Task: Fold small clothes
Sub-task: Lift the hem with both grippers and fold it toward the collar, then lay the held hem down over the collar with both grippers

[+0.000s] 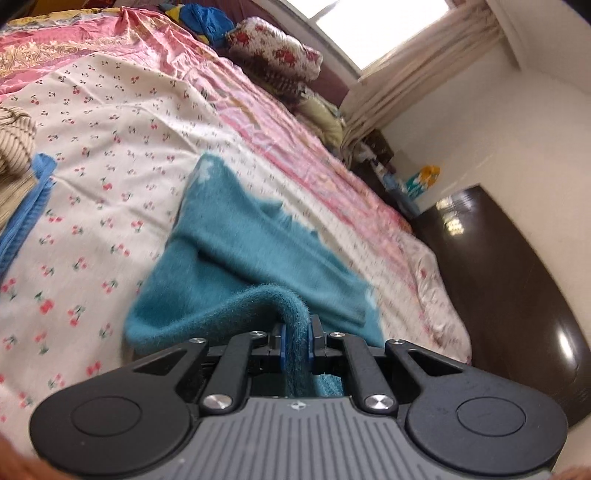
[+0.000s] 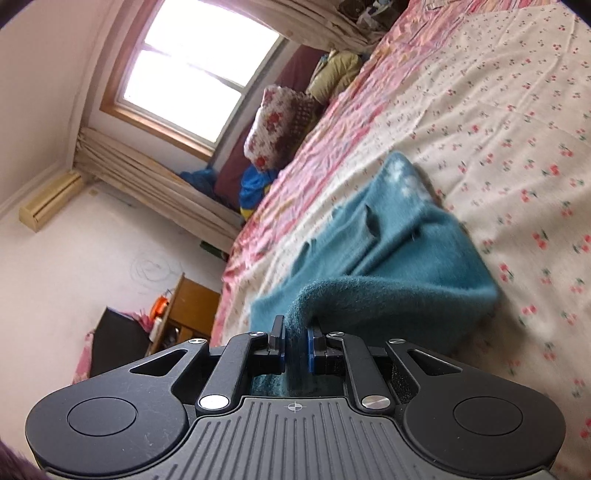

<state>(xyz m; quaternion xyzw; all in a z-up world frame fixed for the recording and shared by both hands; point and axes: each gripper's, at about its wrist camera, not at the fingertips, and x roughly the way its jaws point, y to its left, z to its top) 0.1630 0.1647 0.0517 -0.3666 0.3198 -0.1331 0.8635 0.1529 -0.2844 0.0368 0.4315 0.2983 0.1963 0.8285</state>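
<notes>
Left wrist view: left gripper (image 1: pixel 297 341) is pinching a fold of the teal fuzzy garment (image 1: pixel 236 258), fingers (image 1: pixel 281 345) pressing together on the thick edge. Garment is draping forward from the pinch onto the bed (image 1: pixel 110 155), far end lying on the cherry-print sheet (image 1: pixel 92 221). Frame is motion-blurring. A blue knit piece (image 1: pixel 31 206) and a striped cloth (image 1: pixel 14 136) are sitting at the left edge, well apart from the teal one. A floral pillow (image 1: pixel 277 51) is resting by the headboard, near the window (image 1: pixel 373 26).

Right wrist view: right gripper (image 2: pixel 296 345) is also clamping the teal fuzzy garment (image 2: pixel 388 258), fingers (image 2: pixel 311 347) squeezing a bunched edge between the blue pads. Cloth is sagging between the pinch and the bed (image 2: pixel 498 110), with a pale snowflake-like pattern showing at the far end. A wooden cabinet (image 2: pixel 192 306) is standing off to the left, below the window (image 2: pixel 199 66).
</notes>
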